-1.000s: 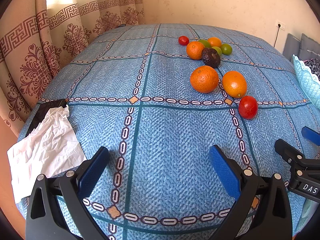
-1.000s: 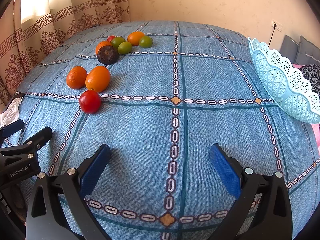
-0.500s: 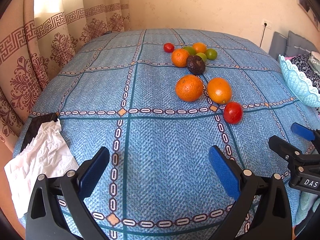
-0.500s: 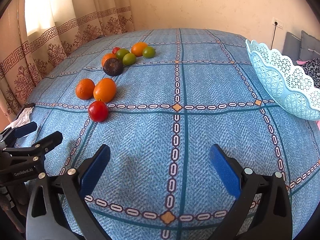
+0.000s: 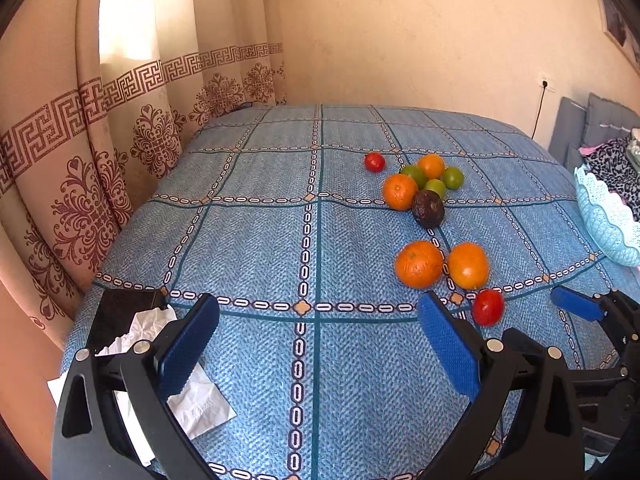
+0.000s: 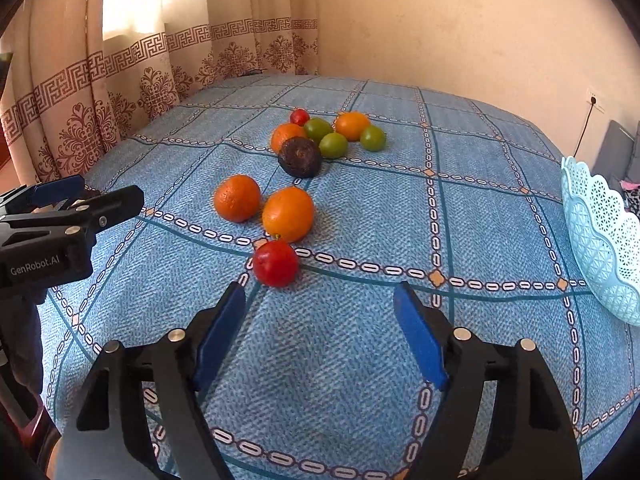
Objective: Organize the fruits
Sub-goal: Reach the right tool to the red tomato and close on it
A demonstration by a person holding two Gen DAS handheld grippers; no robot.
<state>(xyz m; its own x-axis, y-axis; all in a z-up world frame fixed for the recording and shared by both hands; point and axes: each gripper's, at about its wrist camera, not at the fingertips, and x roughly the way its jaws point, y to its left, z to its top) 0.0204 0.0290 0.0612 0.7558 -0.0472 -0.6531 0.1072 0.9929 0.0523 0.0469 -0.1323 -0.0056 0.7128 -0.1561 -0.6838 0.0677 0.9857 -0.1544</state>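
Fruit could roll away: our right gripper point(image 6: 320, 320), jaws wide open like our left gripper point(image 5: 320, 344), may bump the near round red tomato point(image 6: 276, 263) sideways.

Sunlit patterned curtains point(image 5: 100, 152) hang left of a beige wall point(image 5: 420, 40) with a socket point(image 5: 545, 85).

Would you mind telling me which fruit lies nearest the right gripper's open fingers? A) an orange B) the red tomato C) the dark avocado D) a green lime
B: the red tomato sits on the blue cloth just ahead of the open right gripper.
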